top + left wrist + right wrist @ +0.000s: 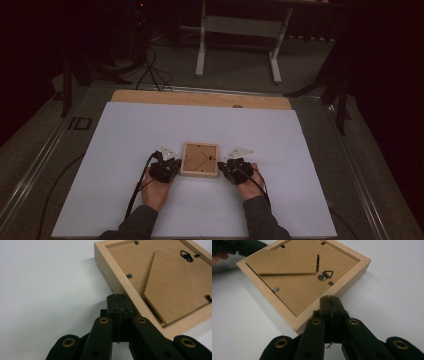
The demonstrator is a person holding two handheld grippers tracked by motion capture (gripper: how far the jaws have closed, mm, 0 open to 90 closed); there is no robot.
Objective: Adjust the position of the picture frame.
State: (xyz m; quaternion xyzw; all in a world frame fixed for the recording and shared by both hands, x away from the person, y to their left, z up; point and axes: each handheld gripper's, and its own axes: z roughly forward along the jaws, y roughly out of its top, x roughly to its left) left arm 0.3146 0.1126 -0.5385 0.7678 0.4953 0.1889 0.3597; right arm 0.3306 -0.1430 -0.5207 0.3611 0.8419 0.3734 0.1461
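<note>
Wooden picture frame (pixel 199 159) lies face-down on the white counter (pixel 125 150) between both claws. Left claw (pixel 117 302) and right claw (pixel 329 305) closed, empty. Frame probably light, rigid, glass-fronted; grip outer wood rails.

Your high view is dim, with the room beyond the bench (pixel 125 130) falling into near black at the corners. Your two close views are brighter and evenly lit; the picture frame (pixel 287 312) throws a soft shadow, and the nearest tong parts blur.
</note>
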